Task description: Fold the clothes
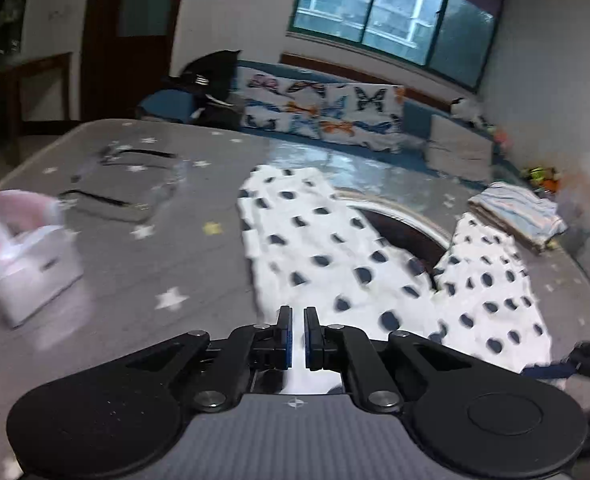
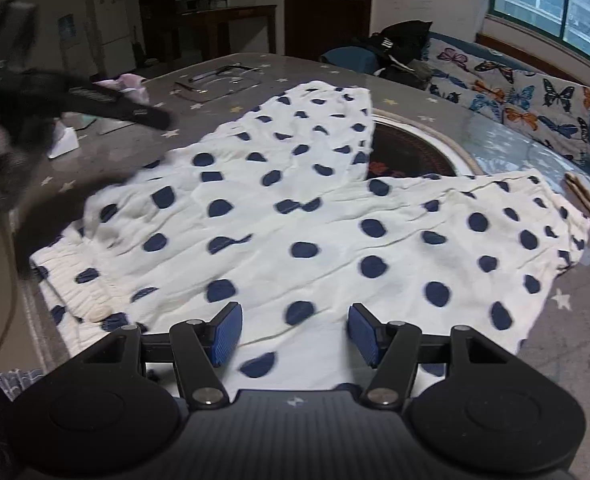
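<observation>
Trousers (image 2: 295, 216), white with dark blue dots, lie spread flat on the grey star-print table (image 1: 155, 248), waistband toward seven o'clock in the right wrist view and the two legs running away toward one and three o'clock, split in a V over a dark round inset in the tabletop. The left gripper (image 1: 298, 316) has its jaws drawn nearly together, just a sliver between the blue pads, right at the near edge of the cloth; whether fabric is pinched there I cannot tell, the spot is hidden under the fingers and the picture is blurred. The right gripper (image 2: 295, 332) hangs with its jaws a good way apart, nothing between them, just above the seat of the trousers. From it the long axis of the garment runs from eight o'clock out to two. In that same view the left gripper is a dark blur at nine o'clock, near the waistband, so the left hand looks nearer that end. A folded pile (image 1: 515, 216) sits at two o'clock in the left view.
</observation>
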Tool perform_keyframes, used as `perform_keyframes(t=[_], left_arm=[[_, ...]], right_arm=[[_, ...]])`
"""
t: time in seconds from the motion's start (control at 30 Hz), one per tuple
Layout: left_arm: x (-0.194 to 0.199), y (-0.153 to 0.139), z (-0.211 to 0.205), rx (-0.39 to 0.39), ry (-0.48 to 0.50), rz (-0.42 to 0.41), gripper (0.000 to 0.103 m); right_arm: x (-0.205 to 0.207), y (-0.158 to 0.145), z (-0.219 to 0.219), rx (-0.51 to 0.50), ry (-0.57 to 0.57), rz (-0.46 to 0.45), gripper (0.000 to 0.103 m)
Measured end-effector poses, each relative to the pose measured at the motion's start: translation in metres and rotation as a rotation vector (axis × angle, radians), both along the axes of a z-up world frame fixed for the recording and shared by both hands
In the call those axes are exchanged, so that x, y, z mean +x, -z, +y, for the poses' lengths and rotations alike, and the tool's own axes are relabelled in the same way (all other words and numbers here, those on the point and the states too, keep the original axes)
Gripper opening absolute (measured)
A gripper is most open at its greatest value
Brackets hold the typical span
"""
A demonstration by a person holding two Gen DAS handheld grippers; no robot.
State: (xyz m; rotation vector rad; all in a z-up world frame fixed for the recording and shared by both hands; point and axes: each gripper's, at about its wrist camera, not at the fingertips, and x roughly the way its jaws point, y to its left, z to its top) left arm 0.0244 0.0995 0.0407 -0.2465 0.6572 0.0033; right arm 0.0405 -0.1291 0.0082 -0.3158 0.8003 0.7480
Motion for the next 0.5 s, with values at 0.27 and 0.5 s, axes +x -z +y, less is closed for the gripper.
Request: perform_keyframes(t=[0.27,0.5], left_arm=[[0.035,0.038,-0.005,0.072,0.067,0.080,0.004],[0.027,0.036,0.013,0.163,-0.010,0.044,0.006]], right_arm=[[-0.027,-0.002,0.014,-0.011,-0.128,-0.001,0.060],[-0.056,-0.003,0.018,-0.064,-0.204,-0.034,0.060]])
